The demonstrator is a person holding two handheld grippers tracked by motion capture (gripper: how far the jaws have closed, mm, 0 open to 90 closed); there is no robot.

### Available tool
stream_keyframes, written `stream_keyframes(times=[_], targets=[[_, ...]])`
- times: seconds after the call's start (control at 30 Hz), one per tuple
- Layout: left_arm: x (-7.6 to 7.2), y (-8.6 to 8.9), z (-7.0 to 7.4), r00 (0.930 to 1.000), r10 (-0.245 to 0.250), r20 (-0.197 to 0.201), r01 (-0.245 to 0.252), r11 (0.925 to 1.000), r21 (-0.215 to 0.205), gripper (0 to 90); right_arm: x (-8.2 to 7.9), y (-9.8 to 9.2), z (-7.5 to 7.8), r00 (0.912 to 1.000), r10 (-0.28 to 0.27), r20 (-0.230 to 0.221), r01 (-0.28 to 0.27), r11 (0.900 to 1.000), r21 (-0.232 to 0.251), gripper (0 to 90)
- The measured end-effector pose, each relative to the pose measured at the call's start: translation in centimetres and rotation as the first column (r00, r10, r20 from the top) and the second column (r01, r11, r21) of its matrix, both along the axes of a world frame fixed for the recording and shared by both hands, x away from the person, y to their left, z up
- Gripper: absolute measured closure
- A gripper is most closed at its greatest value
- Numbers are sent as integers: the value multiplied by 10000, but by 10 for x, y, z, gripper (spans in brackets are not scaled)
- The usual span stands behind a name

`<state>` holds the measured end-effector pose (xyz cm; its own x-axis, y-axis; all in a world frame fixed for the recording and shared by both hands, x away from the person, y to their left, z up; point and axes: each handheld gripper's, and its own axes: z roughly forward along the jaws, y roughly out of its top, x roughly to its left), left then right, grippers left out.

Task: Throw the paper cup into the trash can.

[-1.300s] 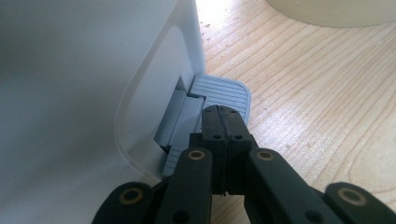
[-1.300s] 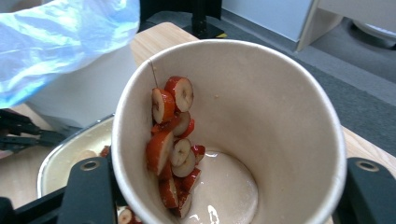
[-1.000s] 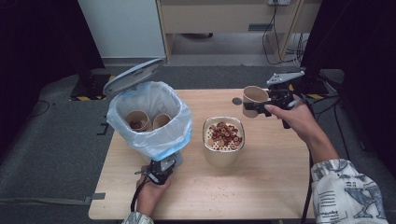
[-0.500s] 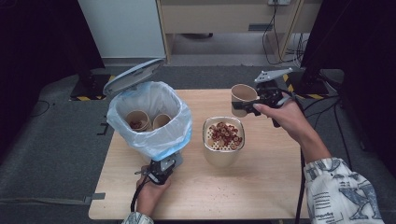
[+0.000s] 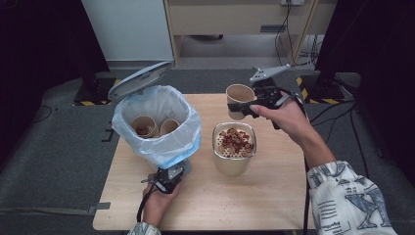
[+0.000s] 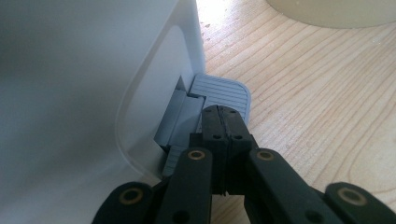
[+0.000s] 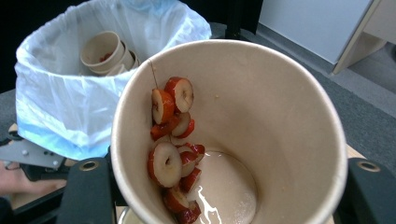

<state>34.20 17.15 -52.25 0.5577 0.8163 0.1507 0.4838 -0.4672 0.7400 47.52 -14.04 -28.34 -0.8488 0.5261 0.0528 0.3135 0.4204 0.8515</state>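
Overhead, tilted paper cup gripped between right gripper fingers, above the bowl.

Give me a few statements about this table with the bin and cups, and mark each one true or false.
1. The right tool holds a paper cup tipped on its side. True.
2. That cup is empty. False: red fruit slices cling to its inside wall.
3. The left tool, jaws shut, rests on the bin's pedal. True.
4. The bin's lid is closed. False: it stands open.
5. The bin already has cups in its bag. True.
6. The bowl on the table holds only water. False: it is topped with red slices.
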Motion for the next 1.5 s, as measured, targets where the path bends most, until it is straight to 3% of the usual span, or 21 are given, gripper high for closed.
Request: stream_keyframes(times=[0.7,1.13,1.5], targets=[[0,1,0,10000,-58,-11,58,10000,-33,888,4,42,11,9993,375,-55,-373,9990,234,335],[0,0,0,10000,20,19,-20,10000,-24,888,6,81,17,9979,644,-93,-643,9978,139,334],[0,0,0,10000,3,32,-3,10000,3,888,6,97,21,9974,719,-63,-718,9974,110,333]])
